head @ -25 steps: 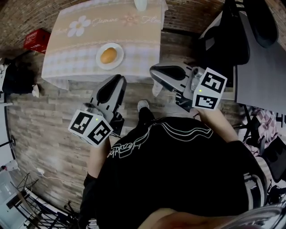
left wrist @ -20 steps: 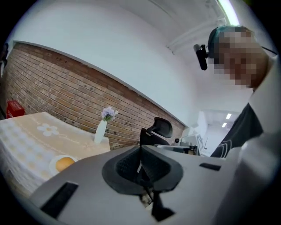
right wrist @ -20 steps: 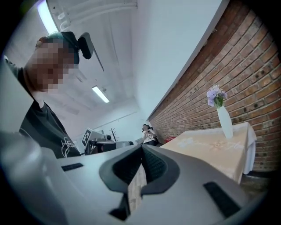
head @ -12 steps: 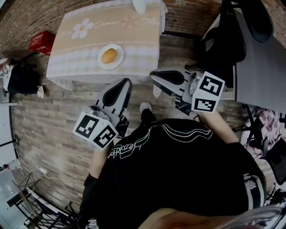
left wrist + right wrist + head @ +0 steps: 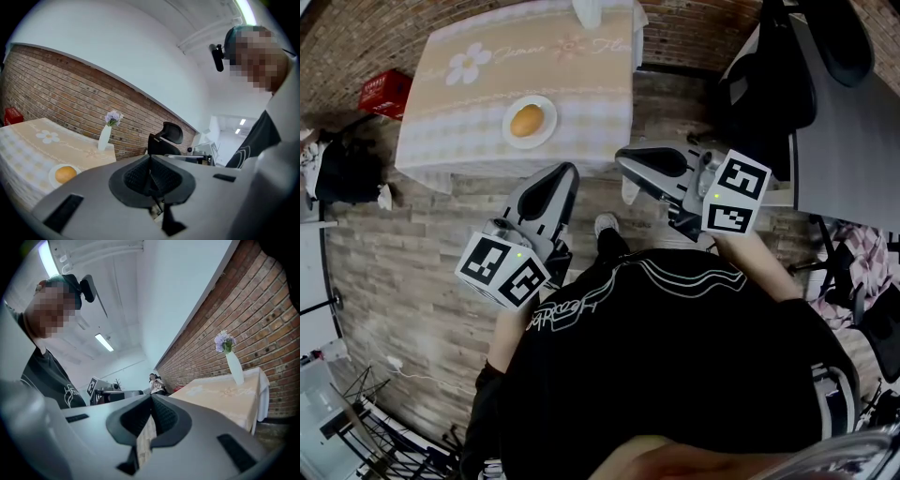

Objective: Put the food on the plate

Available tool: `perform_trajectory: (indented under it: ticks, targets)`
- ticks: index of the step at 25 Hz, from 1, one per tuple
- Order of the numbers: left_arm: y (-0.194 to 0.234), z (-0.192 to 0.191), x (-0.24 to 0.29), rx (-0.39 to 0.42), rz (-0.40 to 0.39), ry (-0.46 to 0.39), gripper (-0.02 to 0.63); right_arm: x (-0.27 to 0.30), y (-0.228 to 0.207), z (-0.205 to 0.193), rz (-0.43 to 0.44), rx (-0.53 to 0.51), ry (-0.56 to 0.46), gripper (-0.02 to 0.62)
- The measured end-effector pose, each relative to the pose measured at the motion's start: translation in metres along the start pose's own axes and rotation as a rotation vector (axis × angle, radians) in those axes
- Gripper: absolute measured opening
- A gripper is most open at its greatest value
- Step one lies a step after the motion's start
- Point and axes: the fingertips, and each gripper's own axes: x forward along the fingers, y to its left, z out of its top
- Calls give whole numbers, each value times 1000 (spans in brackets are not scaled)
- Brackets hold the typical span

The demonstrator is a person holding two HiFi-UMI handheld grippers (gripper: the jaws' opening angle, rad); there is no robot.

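The bun (image 5: 526,120) is lying in the middle of the plate (image 5: 549,122). The plate is sitting on the table (image 5: 459,122), about midway between its left and right edges and closer to the near edge than to the far one. A vase (image 5: 589,11) with pale flowers is standing upright at the far edge, toward the right corner and well apart from the plate. A red box (image 5: 384,91) is lying on the floor (image 5: 403,253) just beside the table's left edge, and a black chair (image 5: 769,84) is standing off to the right of the table.

The person (image 5: 675,356) is standing back from the near edge, holding both grippers up over the floor, short of the table. The left gripper (image 5: 567,174) is pointing toward the near edge below the plate. Its jaws are pressing together with nothing between them. The right gripper (image 5: 623,156) is pointing leftward, near the table's near right corner. Its jaws are likewise meeting at the tips and are gripping nothing. Neither gripper is touching the plate, the bun or the table, and the two tips are hanging near each other but apart.
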Motion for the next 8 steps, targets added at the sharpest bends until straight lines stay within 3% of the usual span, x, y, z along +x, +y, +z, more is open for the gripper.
perform_trajectory:
  ticks: [8]
  targets:
    - [14, -2, 4, 4, 5, 15, 11, 9, -9, -2, -2, 15, -4, -3]
